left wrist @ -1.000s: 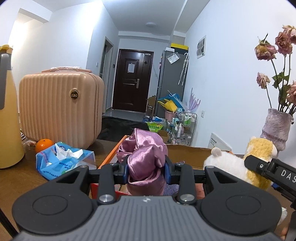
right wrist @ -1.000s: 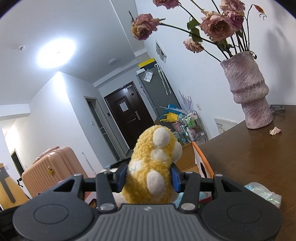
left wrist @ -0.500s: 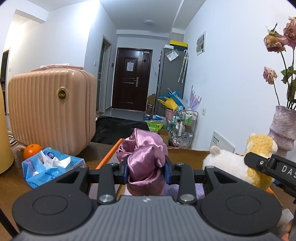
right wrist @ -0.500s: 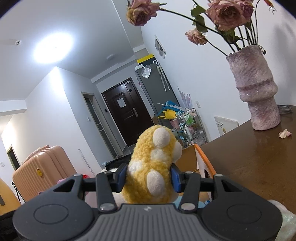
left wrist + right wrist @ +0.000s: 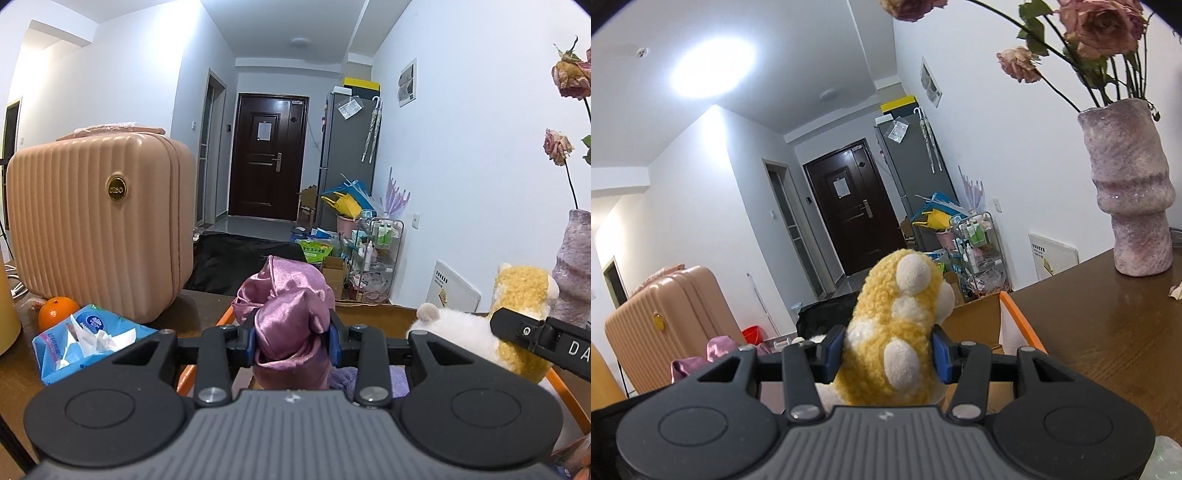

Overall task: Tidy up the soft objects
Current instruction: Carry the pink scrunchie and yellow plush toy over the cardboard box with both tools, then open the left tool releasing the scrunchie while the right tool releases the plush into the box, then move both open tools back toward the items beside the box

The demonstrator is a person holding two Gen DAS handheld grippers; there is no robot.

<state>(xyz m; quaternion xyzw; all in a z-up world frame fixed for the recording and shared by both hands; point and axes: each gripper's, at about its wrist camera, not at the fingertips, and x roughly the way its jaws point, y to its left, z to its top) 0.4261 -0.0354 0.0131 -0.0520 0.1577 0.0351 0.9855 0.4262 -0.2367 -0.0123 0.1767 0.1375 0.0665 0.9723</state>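
My left gripper (image 5: pixel 291 341) is shut on a bunched pink satin cloth (image 5: pixel 286 310) and holds it over an orange-rimmed cardboard box (image 5: pixel 226 317). My right gripper (image 5: pixel 888 354) is shut on a yellow and white plush toy (image 5: pixel 897 328), held above the same box (image 5: pixel 1015 314). In the left wrist view the plush toy (image 5: pixel 480 332) shows at the right with the right gripper's finger across it. The pink cloth (image 5: pixel 714 350) shows at the left in the right wrist view. A purple soft item (image 5: pixel 345 376) lies inside the box.
A pink hard suitcase (image 5: pixel 99 225) stands at the left on the wooden table (image 5: pixel 1108 332). An orange (image 5: pixel 57 308) and a blue tissue pack (image 5: pixel 86 339) lie in front of it. A purple vase (image 5: pixel 1132 192) with dried roses stands at the right.
Both grippers have shifted slightly with their loads still held; the left view has panned right, so the yellow jug has slid out of view. The right view tilted, the vase moving right.
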